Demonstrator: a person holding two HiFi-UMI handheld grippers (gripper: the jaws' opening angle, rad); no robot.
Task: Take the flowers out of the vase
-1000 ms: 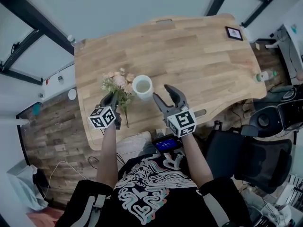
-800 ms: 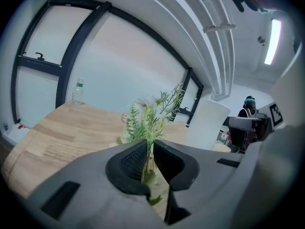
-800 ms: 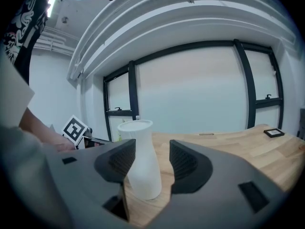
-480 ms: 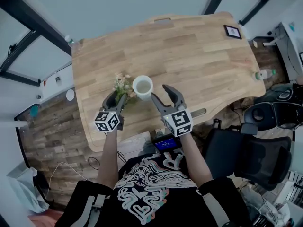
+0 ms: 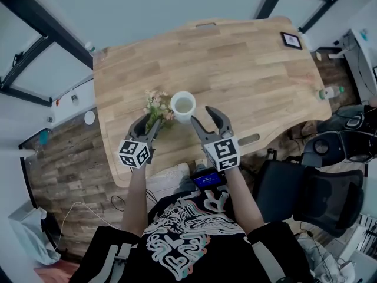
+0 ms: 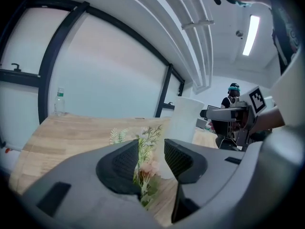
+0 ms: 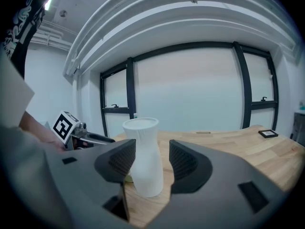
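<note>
A white ribbed vase (image 5: 183,105) stands upright near the front of the wooden table (image 5: 247,63), and its mouth looks bare. A small bunch of pink and green flowers (image 5: 156,106) lies on the table just left of it. My left gripper (image 5: 148,122) is at the stem end. Its jaws are opening, the stems (image 6: 145,161) sit loose between the pads, and the vase (image 6: 183,123) rises just beyond. My right gripper (image 5: 204,115) is open just short of the vase (image 7: 143,151), which shows between its pads without touching them.
A small framed picture (image 5: 291,40) lies at the table's far right corner. A clear bottle (image 5: 89,49) stands at the far left corner. An office chair (image 5: 318,193) sits to my right, off the table. A device with a blue screen (image 5: 206,178) is at the near edge.
The left gripper's jaws have opened from shut on the flower stems. The bunch now lies closer to the vase. The right gripper has hardly moved.
</note>
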